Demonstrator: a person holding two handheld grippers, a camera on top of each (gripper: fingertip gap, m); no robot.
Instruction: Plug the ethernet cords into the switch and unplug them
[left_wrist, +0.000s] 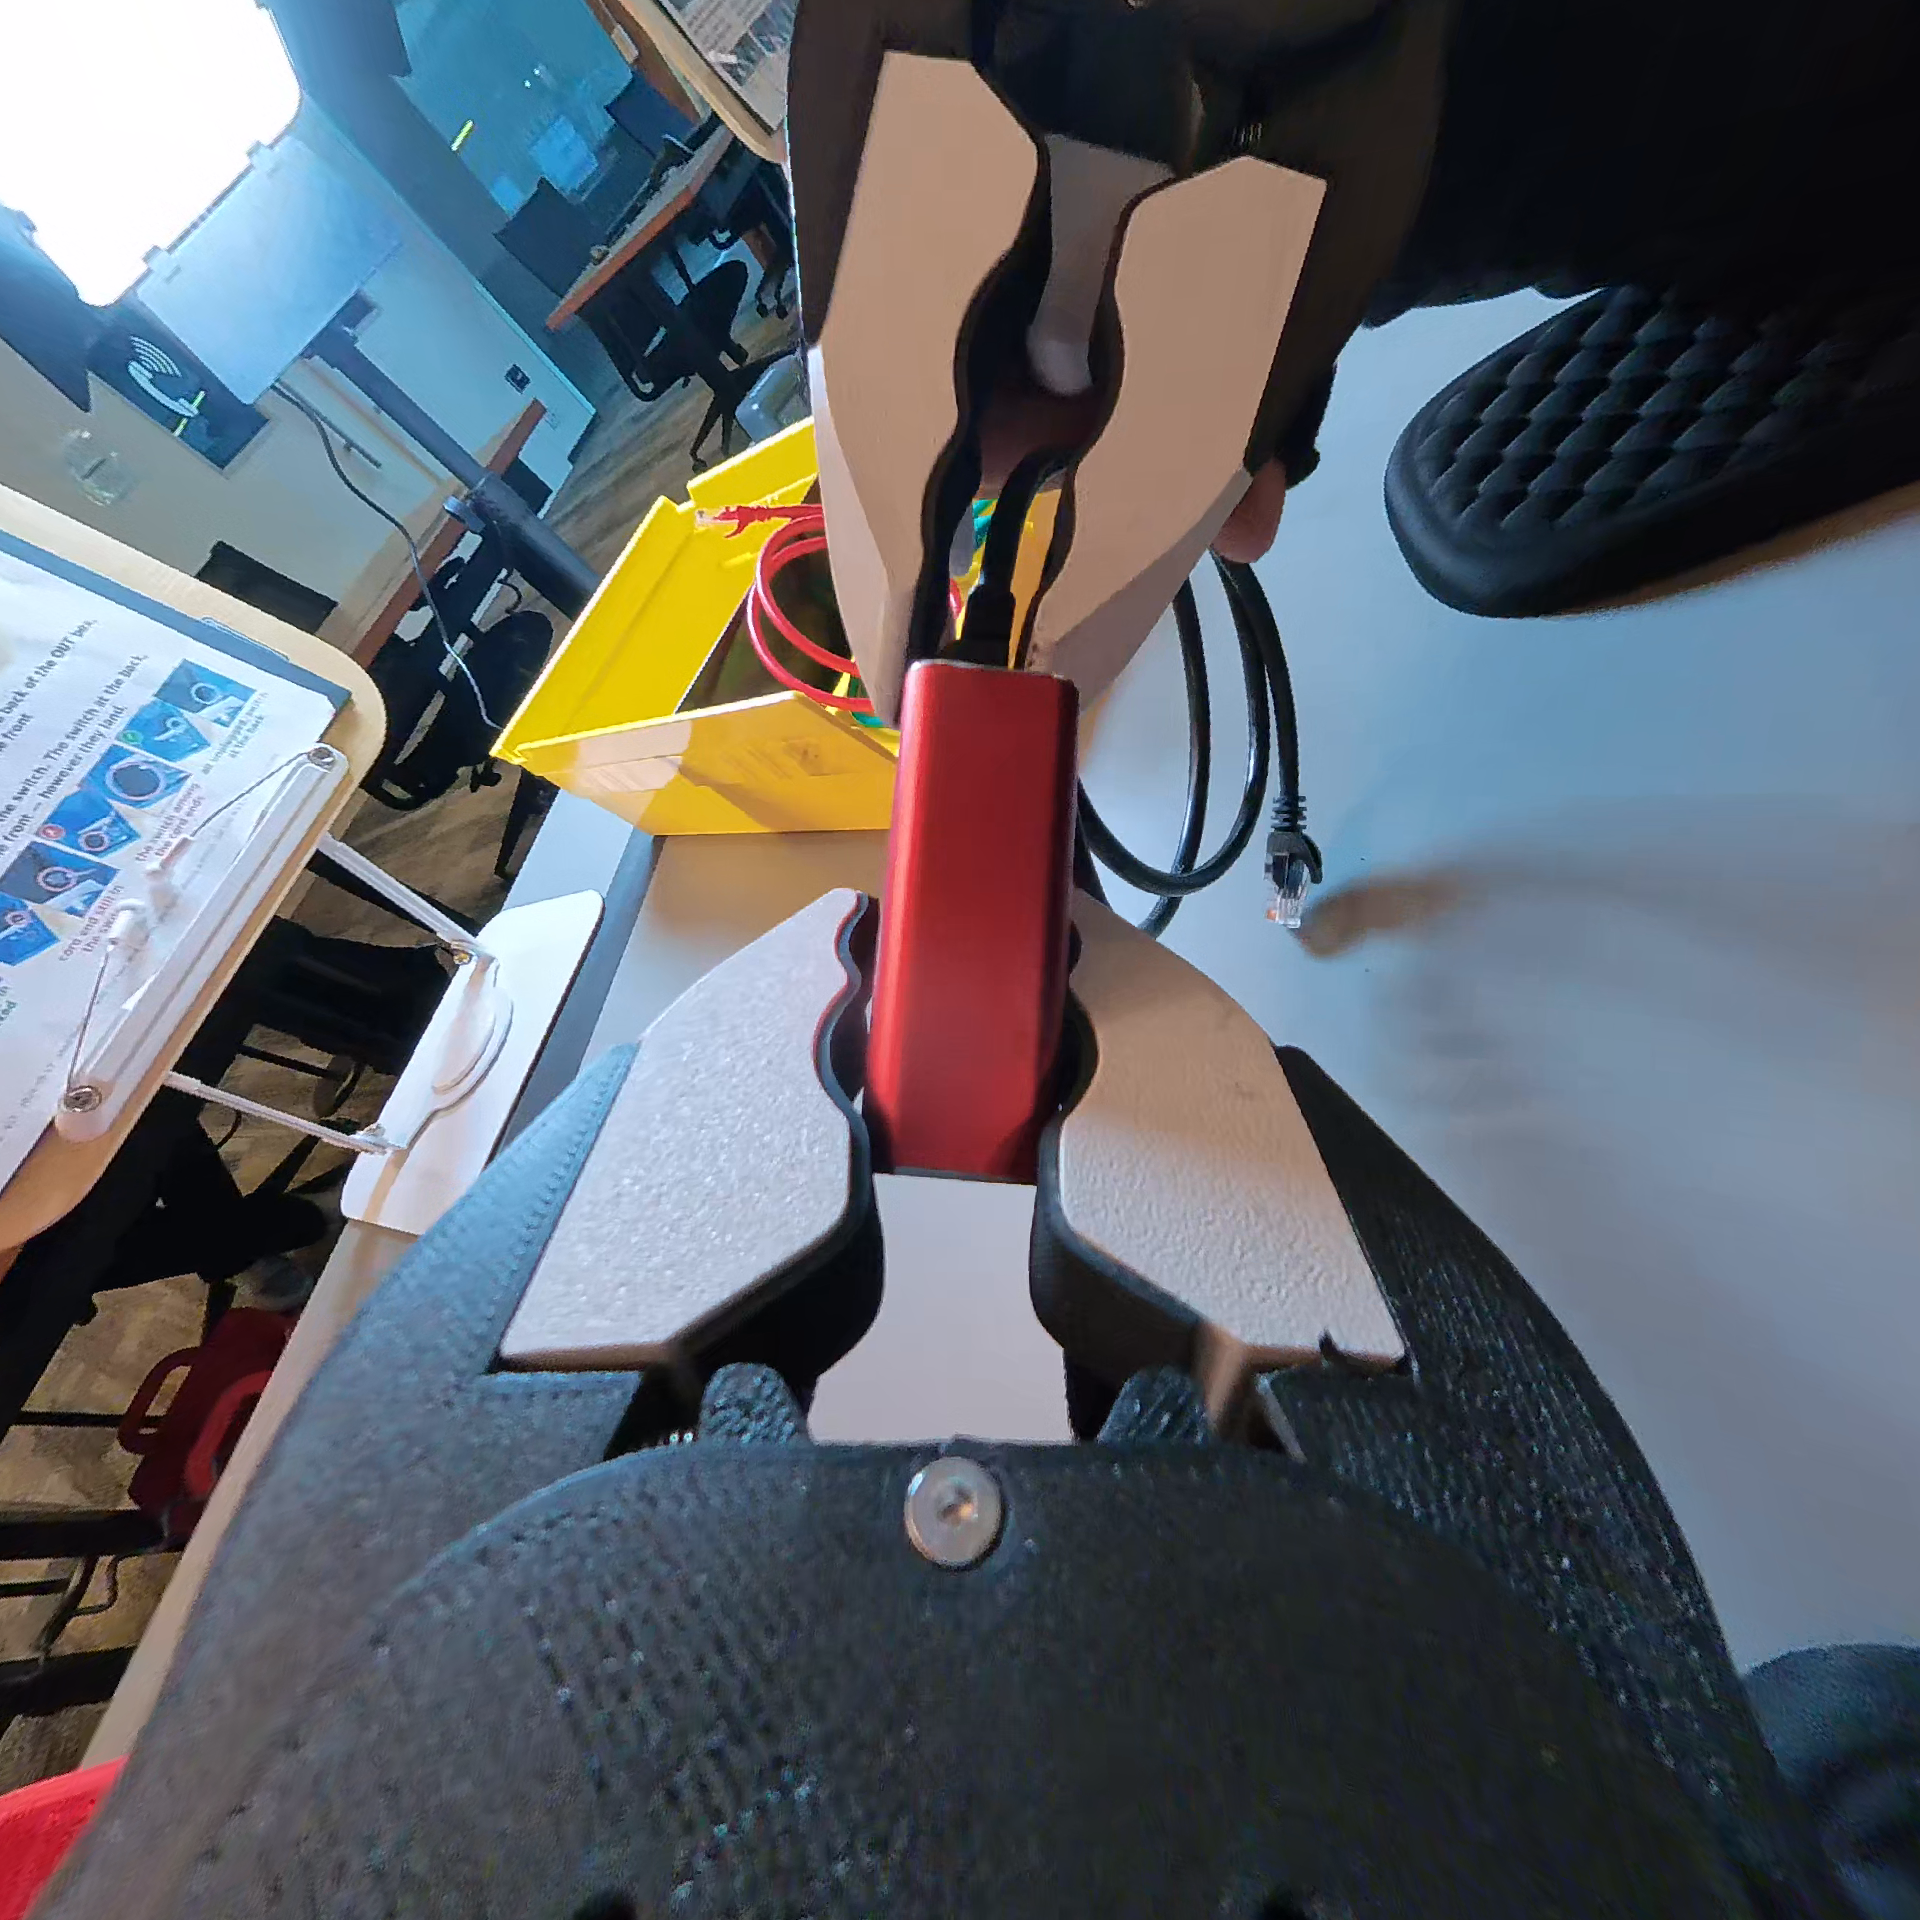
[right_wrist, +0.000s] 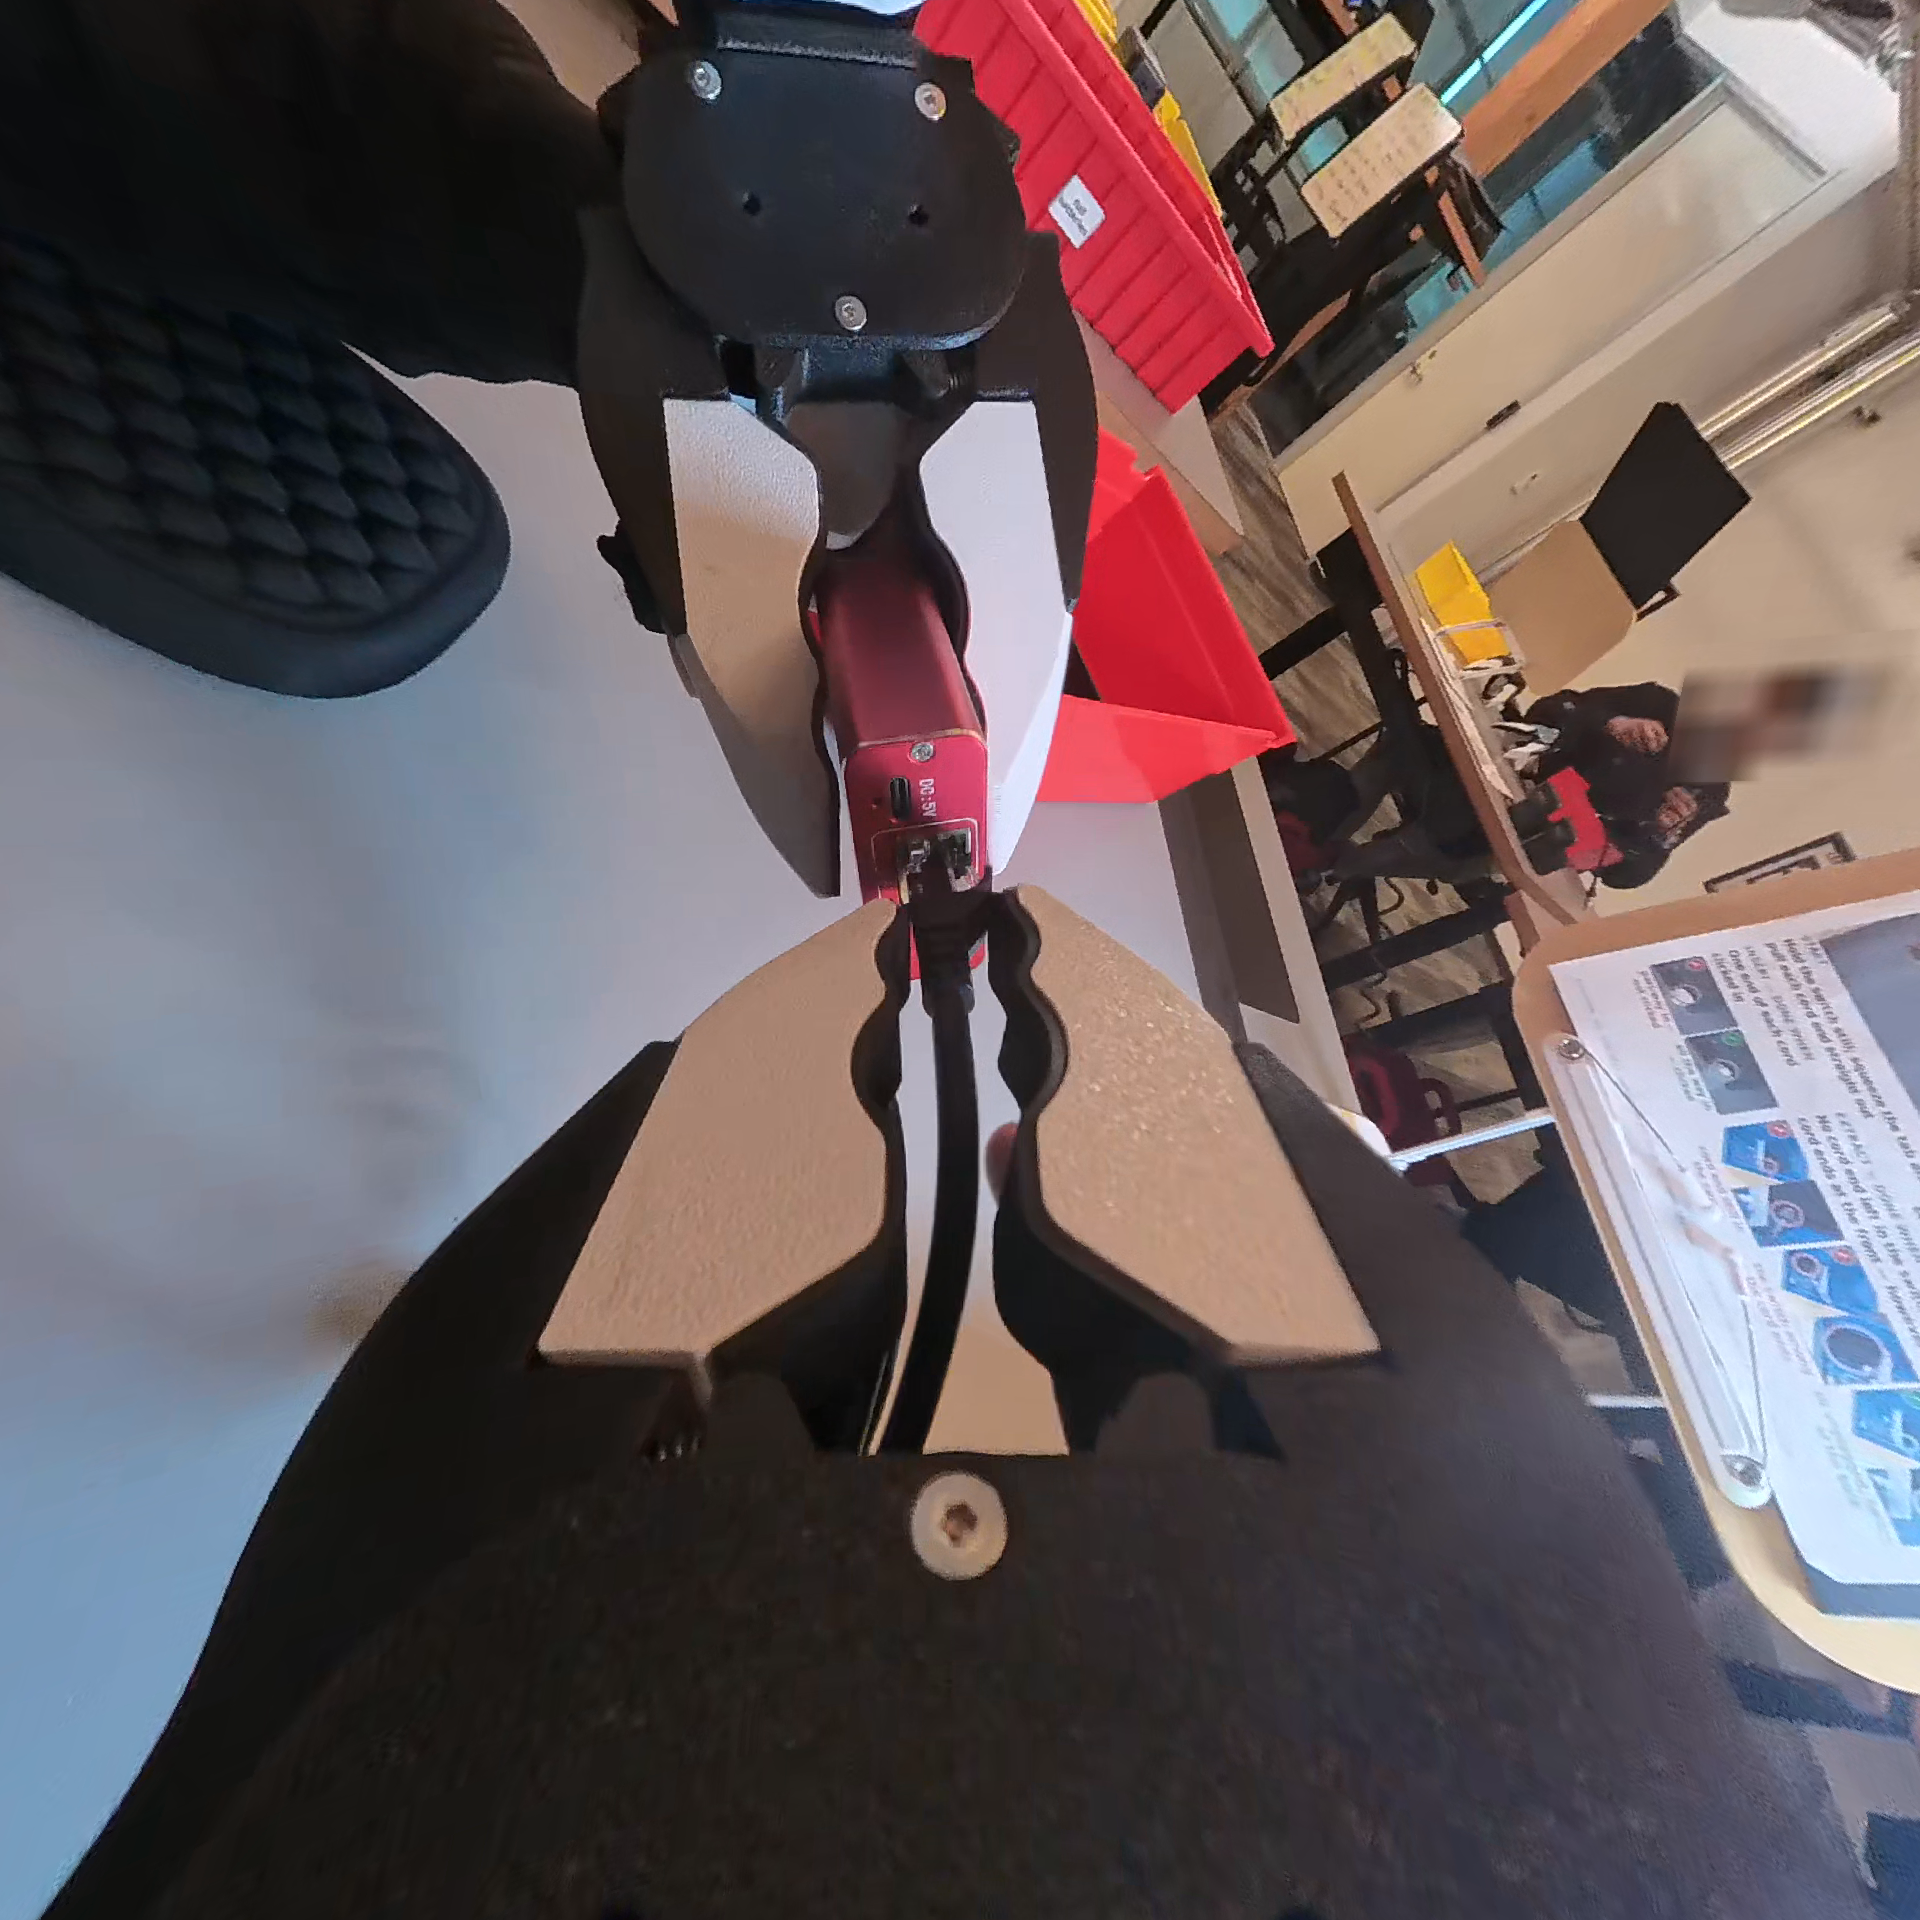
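Switch (left_wrist: 971, 914) is a small red metal box held off the white table (left_wrist: 1558, 935), clamped lengthwise between the left gripper (left_wrist: 966, 1039) fingers. Black cord (right_wrist: 951, 1195) has its plug (right_wrist: 940, 868) seated in the port on the switch's end face, next to a small power socket. Right gripper (right_wrist: 945, 966) faces the left one nose to nose, closed on the cord just behind the plug.

Risks, as I read it:
- Grip sits on the boot and cable, not clearly on the latch tab — a straight pull with the tab up would strain the cable or drag the switch out of the left fingers.
- Any off-axis tilt between the two grippers could bind the plug in the port.
- Can't tell from either view if it's fully clicked in.

Cord's free end (left_wrist: 1288, 873) loops loose on the table — could snag. Yellow bin (left_wrist: 665, 717) with red cord (left_wrist: 790, 613) sits beyond, at the table edge.
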